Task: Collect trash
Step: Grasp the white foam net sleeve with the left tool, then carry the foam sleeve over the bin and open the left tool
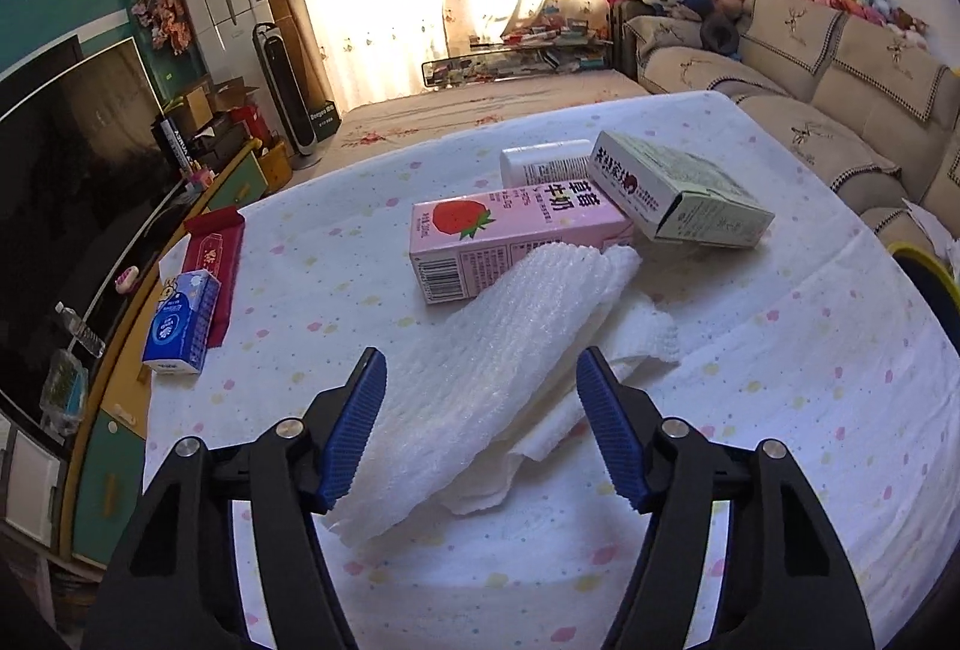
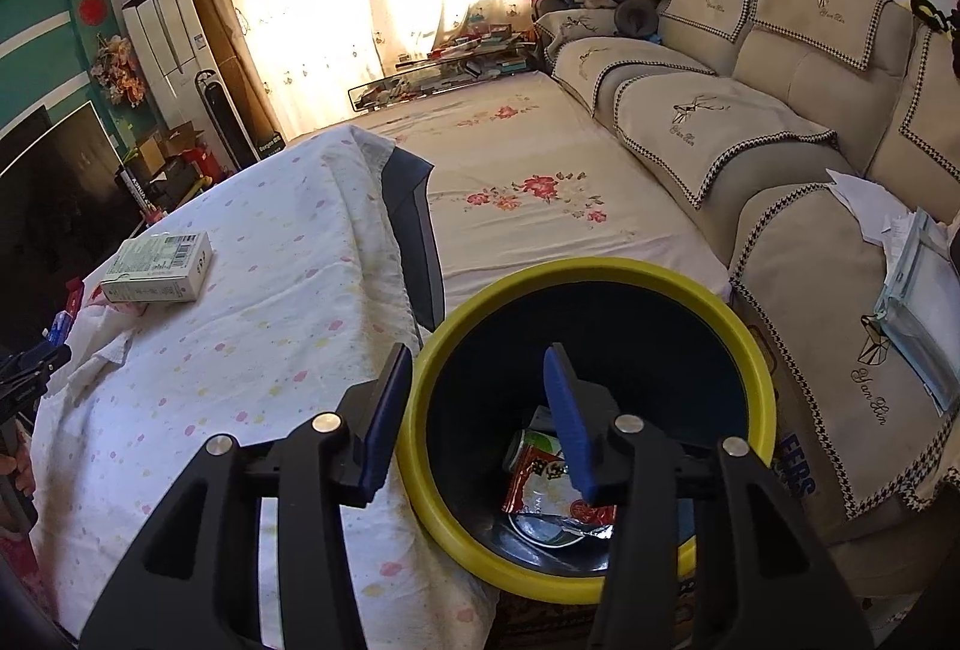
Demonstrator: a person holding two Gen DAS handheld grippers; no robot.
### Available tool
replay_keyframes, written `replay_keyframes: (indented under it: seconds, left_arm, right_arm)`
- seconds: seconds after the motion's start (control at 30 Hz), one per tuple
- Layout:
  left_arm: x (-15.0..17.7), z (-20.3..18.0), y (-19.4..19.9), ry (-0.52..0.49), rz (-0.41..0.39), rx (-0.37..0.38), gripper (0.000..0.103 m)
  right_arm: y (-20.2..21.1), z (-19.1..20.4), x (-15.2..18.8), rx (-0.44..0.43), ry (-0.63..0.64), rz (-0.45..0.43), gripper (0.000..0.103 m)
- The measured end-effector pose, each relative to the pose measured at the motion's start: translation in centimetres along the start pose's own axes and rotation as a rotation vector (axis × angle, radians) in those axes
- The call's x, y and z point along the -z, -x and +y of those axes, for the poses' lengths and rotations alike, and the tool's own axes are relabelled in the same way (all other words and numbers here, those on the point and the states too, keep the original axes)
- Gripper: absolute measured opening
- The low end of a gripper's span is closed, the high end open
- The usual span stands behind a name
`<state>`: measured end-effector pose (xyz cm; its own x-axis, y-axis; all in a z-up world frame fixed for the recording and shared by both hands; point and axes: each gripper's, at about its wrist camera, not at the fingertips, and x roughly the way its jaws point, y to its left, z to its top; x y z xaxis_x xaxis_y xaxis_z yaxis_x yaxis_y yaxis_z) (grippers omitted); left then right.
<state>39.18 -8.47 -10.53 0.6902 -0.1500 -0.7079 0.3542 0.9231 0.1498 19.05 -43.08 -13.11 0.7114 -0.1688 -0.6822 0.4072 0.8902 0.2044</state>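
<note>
In the left wrist view my left gripper point(image 1: 480, 386) is open, its blue pads on either side of a crumpled white paper towel point(image 1: 474, 386) lying on the table. Behind the towel lie a pink strawberry milk carton point(image 1: 510, 242), a white bottle point(image 1: 546, 161) and a pale green box point(image 1: 678, 191). In the right wrist view my right gripper point(image 2: 480, 398) is open and empty above a yellow-rimmed dark trash bin point(image 2: 744, 350) beside the table. A red wrapper point(image 2: 540, 476) lies inside the bin. The green box also shows in the right wrist view point(image 2: 156, 266).
A blue tissue pack point(image 1: 180, 320) and a red pack point(image 1: 213, 254) lie at the table's left edge. The table point(image 1: 780, 410) has a dotted white cloth. A beige sofa point(image 2: 750, 110) stands right of the bin, a TV point(image 1: 66, 182) to the left.
</note>
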Motion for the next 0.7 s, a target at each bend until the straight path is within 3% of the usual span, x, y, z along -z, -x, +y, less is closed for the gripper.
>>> replay_keyframes:
  seconds: [0.1,0.2,0.27,0.37,0.7]
  left_arm:
    - [-0.1,-0.6,-0.9,-0.026,0.025,-0.010,0.061]
    - [-0.2,-0.7,-1.4,-0.027,0.045,0.006,0.047]
    - [-0.3,-0.6,-1.6,-0.026,0.054,0.021,0.030]
    - [-0.3,-0.9,-1.4,-0.045,0.052,0.021,0.017]
    - [-0.7,-0.1,3.3,-0.041,-0.034,-0.036,0.013]
  right_arm:
    - [0.0,-0.9,0.1,0.004,-0.021,-0.002,0.045]
    - [-0.2,-1.5,0.1,0.008,-0.034,0.000,0.045]
    - [-0.4,-1.7,0.1,0.008,-0.039,0.003,0.045]
    - [-0.4,-1.7,0.1,0.002,-0.037,0.005,0.045]
    - [0.3,-0.8,0.0,-0.018,-0.014,-0.009,0.045]
